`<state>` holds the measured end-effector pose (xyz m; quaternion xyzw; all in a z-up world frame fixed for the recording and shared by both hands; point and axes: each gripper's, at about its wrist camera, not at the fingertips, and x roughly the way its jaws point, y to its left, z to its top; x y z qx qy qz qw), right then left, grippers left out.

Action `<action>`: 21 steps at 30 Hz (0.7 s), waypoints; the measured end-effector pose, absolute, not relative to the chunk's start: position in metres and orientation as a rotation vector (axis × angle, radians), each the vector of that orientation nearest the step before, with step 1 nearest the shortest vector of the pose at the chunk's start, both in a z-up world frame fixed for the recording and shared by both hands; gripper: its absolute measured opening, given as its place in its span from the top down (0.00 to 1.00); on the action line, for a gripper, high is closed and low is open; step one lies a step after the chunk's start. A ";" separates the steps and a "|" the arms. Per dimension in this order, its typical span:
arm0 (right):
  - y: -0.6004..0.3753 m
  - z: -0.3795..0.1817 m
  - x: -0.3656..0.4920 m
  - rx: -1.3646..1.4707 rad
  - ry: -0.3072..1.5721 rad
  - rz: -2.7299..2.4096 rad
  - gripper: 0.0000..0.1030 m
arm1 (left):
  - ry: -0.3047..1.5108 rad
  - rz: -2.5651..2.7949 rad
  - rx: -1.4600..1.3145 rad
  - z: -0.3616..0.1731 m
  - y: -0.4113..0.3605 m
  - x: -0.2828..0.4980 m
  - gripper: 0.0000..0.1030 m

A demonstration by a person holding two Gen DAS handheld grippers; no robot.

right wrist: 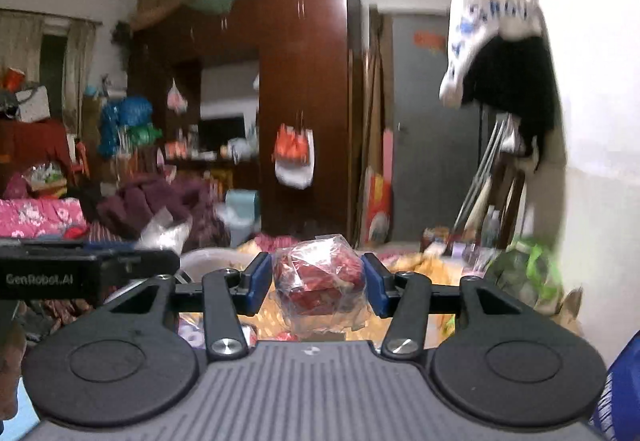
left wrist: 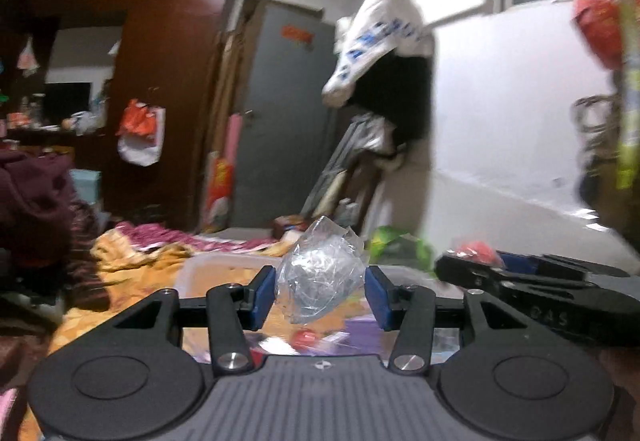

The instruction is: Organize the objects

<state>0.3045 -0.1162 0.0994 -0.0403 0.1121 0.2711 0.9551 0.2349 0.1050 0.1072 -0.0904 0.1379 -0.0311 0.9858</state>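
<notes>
In the left wrist view my left gripper [left wrist: 320, 291] is shut on a crumpled clear plastic bag [left wrist: 320, 273] with something greyish inside; both blue pads [left wrist: 264, 297] press its sides. The right gripper's black body [left wrist: 560, 293] reaches in from the right, a red packet [left wrist: 478, 251] at its tip. Seen from the right wrist, my right gripper [right wrist: 319, 287] is shut on that red packet in clear wrap [right wrist: 320, 281]. The left gripper's body [right wrist: 80, 273] lies at the left with its silvery bag [right wrist: 164, 235]. Both are held up above a cluttered bed.
A pale plastic tub [left wrist: 208, 273] rests on the orange patterned bedding [left wrist: 132, 265] below. A white wall [left wrist: 520, 121] runs close on the right with hung clothes [left wrist: 384, 41] and a green bag [left wrist: 396, 245]. A brown wardrobe [left wrist: 168, 81] and grey door [left wrist: 288, 113] stand behind.
</notes>
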 end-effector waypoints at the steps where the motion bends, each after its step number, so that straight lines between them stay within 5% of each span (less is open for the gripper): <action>1: -0.112 0.094 0.313 -0.093 0.228 0.544 0.43 | 0.292 -0.031 -0.175 0.103 0.107 0.246 0.38; 3: -0.104 0.083 0.322 -0.116 0.240 0.515 0.10 | 0.323 0.003 -0.161 0.096 0.110 0.261 0.23; 4: -0.103 0.078 0.323 -0.119 0.237 0.506 0.06 | 0.337 0.010 -0.150 0.093 0.111 0.263 0.23; 8: -0.114 0.070 0.302 -0.098 0.223 0.557 0.00 | 0.273 -0.012 -0.114 0.089 0.111 0.240 0.18; 13: -0.129 0.079 0.278 -0.076 0.254 0.533 0.00 | 0.173 -0.001 -0.088 0.089 0.102 0.202 0.00; 21: -0.130 0.054 0.245 -0.163 0.280 0.414 0.00 | 0.207 -0.001 -0.015 0.086 0.085 0.182 0.00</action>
